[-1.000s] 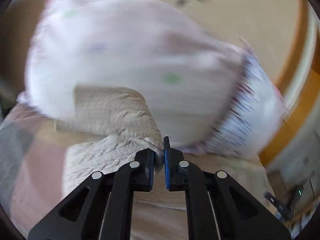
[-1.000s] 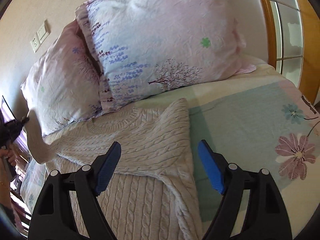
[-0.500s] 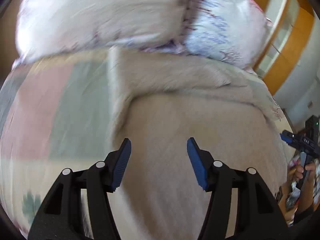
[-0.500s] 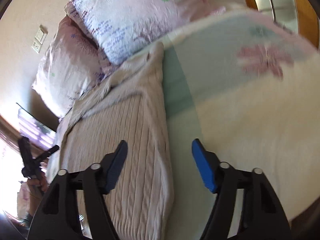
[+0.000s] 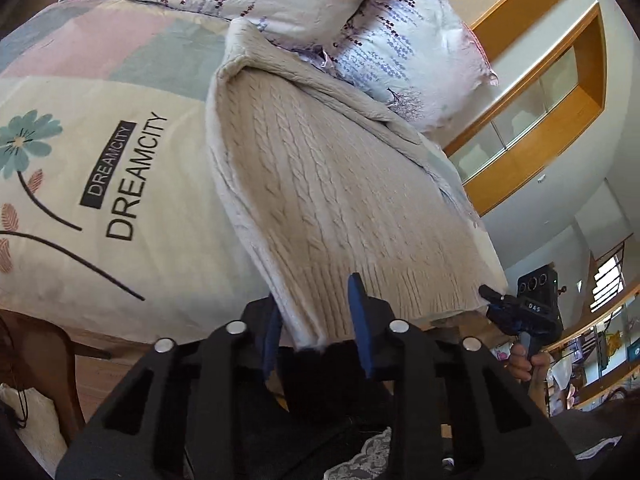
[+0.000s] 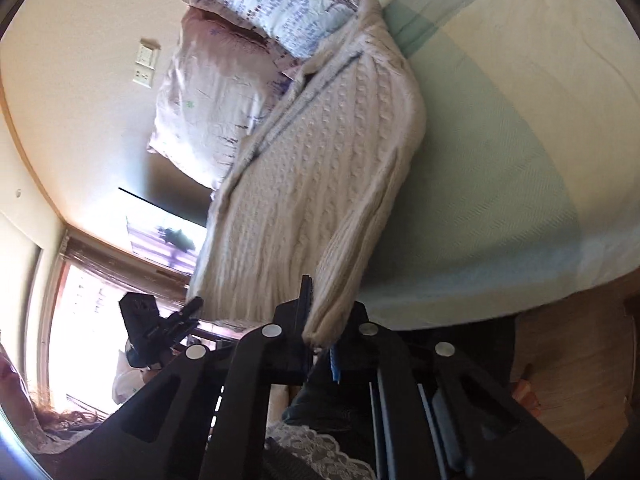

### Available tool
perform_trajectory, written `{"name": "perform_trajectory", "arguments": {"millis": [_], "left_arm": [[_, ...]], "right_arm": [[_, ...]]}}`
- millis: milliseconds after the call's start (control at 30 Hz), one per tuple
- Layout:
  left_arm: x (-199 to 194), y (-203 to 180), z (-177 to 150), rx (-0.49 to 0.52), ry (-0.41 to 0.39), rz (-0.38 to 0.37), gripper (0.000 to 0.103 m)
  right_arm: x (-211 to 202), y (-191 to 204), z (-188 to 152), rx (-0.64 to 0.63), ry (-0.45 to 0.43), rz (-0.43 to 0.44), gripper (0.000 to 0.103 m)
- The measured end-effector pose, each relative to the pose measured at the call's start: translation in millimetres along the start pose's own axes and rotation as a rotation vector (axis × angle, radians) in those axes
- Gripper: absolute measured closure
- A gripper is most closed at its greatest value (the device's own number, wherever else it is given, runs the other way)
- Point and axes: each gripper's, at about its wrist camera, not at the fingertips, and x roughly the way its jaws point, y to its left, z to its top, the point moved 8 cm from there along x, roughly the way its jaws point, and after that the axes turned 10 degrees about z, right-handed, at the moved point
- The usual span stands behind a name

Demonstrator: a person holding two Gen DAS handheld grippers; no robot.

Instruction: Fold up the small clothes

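A cream cable-knit sweater [image 5: 328, 184] lies lengthwise on the bed, its sleeves folded in, its ribbed hem at the near edge. My left gripper [image 5: 316, 324] straddles the hem's left corner; its blue pads stand apart with the cloth between them. In the right wrist view the sweater [image 6: 316, 168] runs up toward the pillows. My right gripper [image 6: 320, 320] has closed its jaws on the hem's right corner. Each gripper shows in the other's view, the right gripper [image 5: 516, 312] and the left gripper [image 6: 160, 324].
Two floral pillows [image 5: 400, 40] lie at the head of the bed. The printed duvet [image 5: 100, 184] covers the mattress [image 6: 520, 140]. A wood-framed window [image 5: 532, 108] is on the right. A wall socket [image 6: 145, 65] and a bright window [image 6: 80, 300] are on the left.
Both grippers have swung down from the pillow end to the near hem. The left, shut a second ago, opened and now straddles one hem corner. The right has closed on the other corner.
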Motion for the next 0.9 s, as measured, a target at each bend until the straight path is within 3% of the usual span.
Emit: {"name": "perform_trajectory", "arguments": {"millis": [33, 167, 333, 500, 567, 633, 700, 767, 800, 833, 867, 900], "left_arm": [[2.4, -2.3, 3.6, 0.006, -0.004, 0.003, 0.091], [-0.2, -6.5, 37.9, -0.003, -0.038, -0.058, 0.096], [-16.1, 3.4, 156.8, 0.029, -0.233, 0.027, 0.096], [24.0, 6.1, 272.1, 0.055, -0.304, 0.151, 0.096], [62.0, 8.9, 301.4, 0.058, -0.283, 0.197, 0.096], [101.9, 18.7, 315.6, 0.050, -0.219, 0.237, 0.092], [135.4, 37.2, 316.3, 0.001, -0.127, 0.280, 0.086], [132.0, 47.5, 308.0, -0.053, -0.109, 0.233, 0.057], [117.4, 53.0, 302.0, -0.073, -0.137, 0.209, 0.028], [105.1, 56.9, 297.4, -0.079, -0.159, 0.188, 0.019], [96.5, 60.5, 292.2, -0.079, -0.155, 0.164, 0.019], [93.8, 64.9, 290.8, -0.086, -0.141, 0.152, 0.019]], "right_arm": [[0.5, 6.3, 5.1, -0.012, -0.015, 0.025, 0.096], [1.8, 49.8, 46.4, -0.093, -0.105, 0.167, 0.096], [13.4, 88.4, 137.8, -0.118, -0.246, 0.332, 0.096], [56.9, 71.7, 254.0, -0.059, -0.374, 0.300, 0.096], [87.0, 47.5, 292.5, -0.004, -0.396, 0.236, 0.096], [119.4, 14.8, 316.8, 0.040, -0.384, 0.098, 0.095], [154.5, -29.5, 323.5, 0.094, -0.294, -0.102, 0.081], [160.2, -42.3, 320.8, 0.106, -0.243, -0.158, 0.062], [152.0, -35.4, 319.7, 0.055, -0.258, -0.151, 0.050], [140.0, -27.2, 318.9, -0.004, -0.288, -0.168, 0.014], [129.1, -19.2, 318.3, -0.056, -0.327, -0.177, 0.001], [118.7, -9.7, 317.9, -0.113, -0.359, -0.174, 0.001]]}}
